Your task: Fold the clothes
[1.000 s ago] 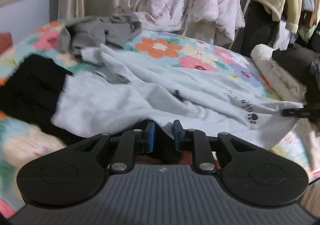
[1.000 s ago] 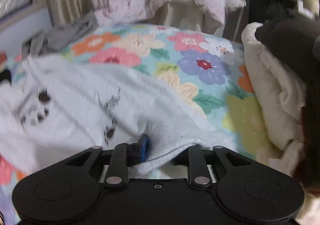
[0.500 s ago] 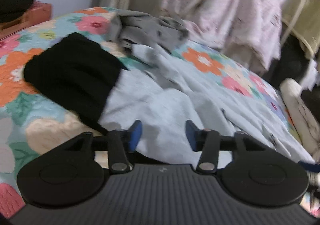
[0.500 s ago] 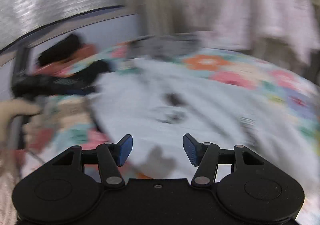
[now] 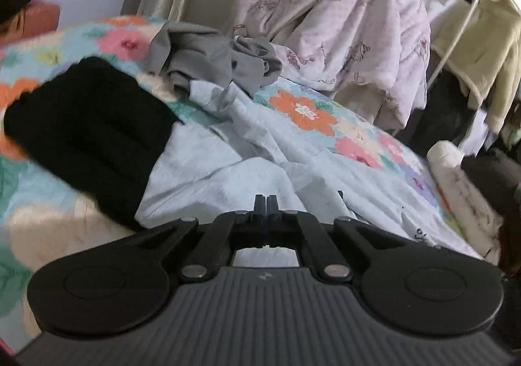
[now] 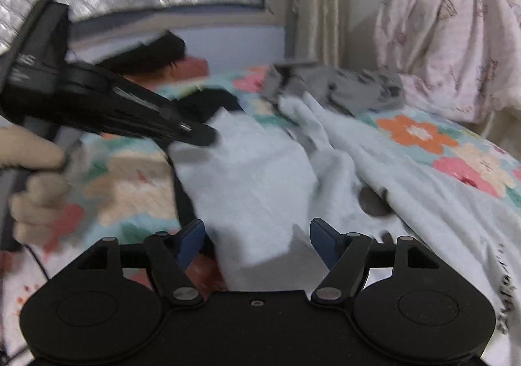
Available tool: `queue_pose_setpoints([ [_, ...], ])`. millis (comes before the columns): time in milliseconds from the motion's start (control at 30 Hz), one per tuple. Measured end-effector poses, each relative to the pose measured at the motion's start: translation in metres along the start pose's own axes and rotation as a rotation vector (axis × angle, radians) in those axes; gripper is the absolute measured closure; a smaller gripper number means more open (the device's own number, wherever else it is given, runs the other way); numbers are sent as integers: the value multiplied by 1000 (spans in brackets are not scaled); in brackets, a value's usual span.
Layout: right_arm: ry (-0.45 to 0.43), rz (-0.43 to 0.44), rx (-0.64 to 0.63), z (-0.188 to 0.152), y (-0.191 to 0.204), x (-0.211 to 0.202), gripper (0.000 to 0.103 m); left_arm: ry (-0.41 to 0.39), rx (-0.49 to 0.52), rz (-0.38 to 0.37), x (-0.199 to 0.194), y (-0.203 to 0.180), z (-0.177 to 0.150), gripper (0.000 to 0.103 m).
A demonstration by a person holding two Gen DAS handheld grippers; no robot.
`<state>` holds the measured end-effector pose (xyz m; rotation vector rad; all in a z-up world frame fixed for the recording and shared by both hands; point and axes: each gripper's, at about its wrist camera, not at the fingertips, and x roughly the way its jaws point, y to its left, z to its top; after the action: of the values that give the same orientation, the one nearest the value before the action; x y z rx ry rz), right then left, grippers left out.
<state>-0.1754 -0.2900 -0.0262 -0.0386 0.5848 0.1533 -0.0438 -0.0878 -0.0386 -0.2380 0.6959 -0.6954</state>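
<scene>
shirt (image 5: 247,167) lying rumpled across the flowered bed (image 5: 306,111), partly over a black garment (image 5: 88,134) | soft, light, limp, likely sagging unless taken by hem or edge | left gripper (image 5: 264,203) clenched, whether pinching cloth I cannot tell | right gripper (image 6: 257,240) opening over the shirt, grasping nothing

Pale blue garment (image 5: 247,164) with dark paw prints; black folded garment (image 5: 88,128); grey crumpled garment (image 5: 215,56); bedspread (image 5: 325,118) light blue with orange, pink, cream flowers; pink printed quilt (image 5: 332,23); gripper pads (image 6: 192,240) blue.
</scene>
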Motion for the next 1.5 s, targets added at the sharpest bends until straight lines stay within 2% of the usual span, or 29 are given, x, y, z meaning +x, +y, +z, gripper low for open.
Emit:
queue_pose_setpoints([
  [100, 21, 27, -55, 7, 9, 18, 29, 10, 37, 30, -1, -6, 0, 103],
  [167, 59, 41, -62, 12, 10, 31, 55, 28, 44, 55, -1, -5, -3, 103],
  [200, 78, 47, -50, 14, 8, 36, 75, 35, 32, 67, -2, -1, -4, 103],
  [267, 62, 79, 62, 16, -8, 36, 77, 45, 3, 84, -4, 6, -5, 103],
  [400, -38, 236, 313, 5, -42, 21, 77, 42, -43, 85, -6, 17, -2, 101],
  [567, -71, 353, 674, -23, -78, 25, 73, 47, -62, 85, -5, 20, -2, 100],
  [633, -64, 364, 786, -29, -85, 26, 70, 58, -59, 89, -4, 20, -4, 99],
  [700, -56, 292, 771, -26, -82, 23, 70, 65, -68, 86, -3, 21, -4, 98],
  [767, -27, 173, 671, -18, -75, 22, 74, 74, -64, 76, -1, 20, -4, 98],
  [800, -33, 119, 613, -13, -71, 21, 82, 76, -60, 70, 0, 19, -5, 98],
  [833, -23, 82, 551, -8, -67, 21, 96, 77, -55, 65, 0, 17, -5, 98],
  [867, -13, 48, 492, -3, -63, 22, 97, 80, -41, 62, 0, 15, -5, 97],
  [900, -6, 48, 455, 1, -61, 22, 96, 82, -27, 59, 0, 12, -6, 95],
  [933, -15, 86, 465, 3, -61, 20, 96, 85, -12, 57, 0, 9, -6, 91],
  [967, -11, 129, 470, 4, -61, 19, 95, 87, -3, 56, 1, 7, -7, 89],
  [1033, 10, 122, 378, 8, -48, 18, 86, 91, 14, 56, 1, 4, -8, 88],
  [1067, 23, 117, 330, 10, -42, 17, 79, 95, 10, 50, 2, 4, -8, 88],
  [1100, 46, 102, 268, 10, -33, 21, 65, 95, 6, 44, 3, 5, -8, 88],
  [1133, 71, 86, 206, 10, -25, 25, 61, 94, 9, 41, 3, 4, -7, 88],
  [1167, 105, 64, 139, 11, -17, 31, 61, 93, 13, 38, 3, 4, -7, 88],
  [1233, 146, 33, 47, 10, -12, 41, 96, 88, 38, 49, 3, 1, -8, 88],
  [1267, 128, 49, 107, 11, -20, 41, 96, 83, 56, 59, 2, -1, -9, 88],
  [1333, 36, 79, 296, 10, -51, 23, 97, 79, 96, 66, -1, -6, -11, 88],
  [1467, -139, 57, 555, 1, -101, -19, 97, 66, 135, -5, -11, -20, -13, 88],
  [1500, -166, 30, 599, -3, -115, -32, 97, 67, 148, -27, -12, -24, -14, 84],
])
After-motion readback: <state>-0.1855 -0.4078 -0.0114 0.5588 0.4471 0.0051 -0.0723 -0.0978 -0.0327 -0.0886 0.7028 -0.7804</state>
